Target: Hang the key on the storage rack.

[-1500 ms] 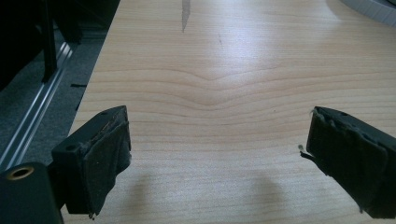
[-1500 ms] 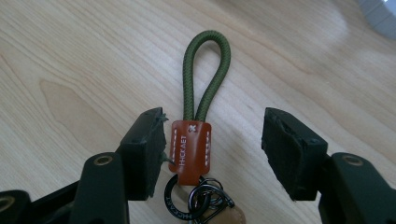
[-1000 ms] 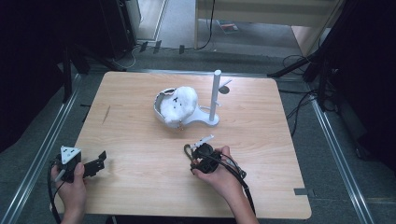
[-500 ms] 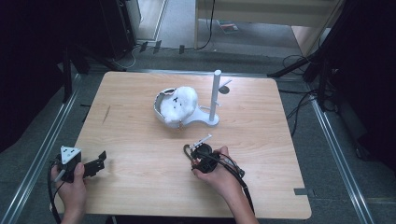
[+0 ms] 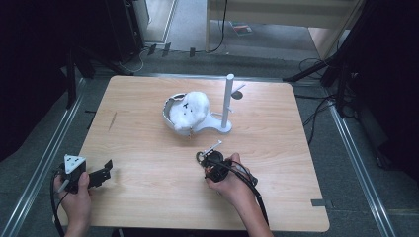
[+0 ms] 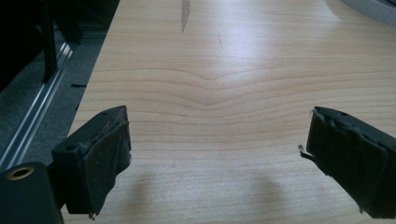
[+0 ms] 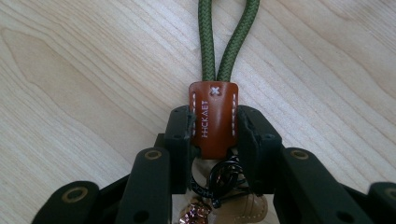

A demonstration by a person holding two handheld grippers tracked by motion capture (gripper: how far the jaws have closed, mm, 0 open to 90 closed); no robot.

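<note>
Right claw [image 7: 215, 128] just closing, now clamped on a brown leather tab [image 7: 214, 119] stitched white, a doubled green cord [image 7: 228, 44] running from it. Lying on the counter [image 5: 148, 148], near edge. Left claw [image 6: 219, 158] apart, holding nothing.

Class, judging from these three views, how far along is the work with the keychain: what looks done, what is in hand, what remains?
Done: the right gripper has just been closing its jaws and grips the keychain's brown leather tab. In hand: the keychain lies on the table. Left, probably: hanging its green cord loop on the white stand. Left gripper open, idle.
</note>
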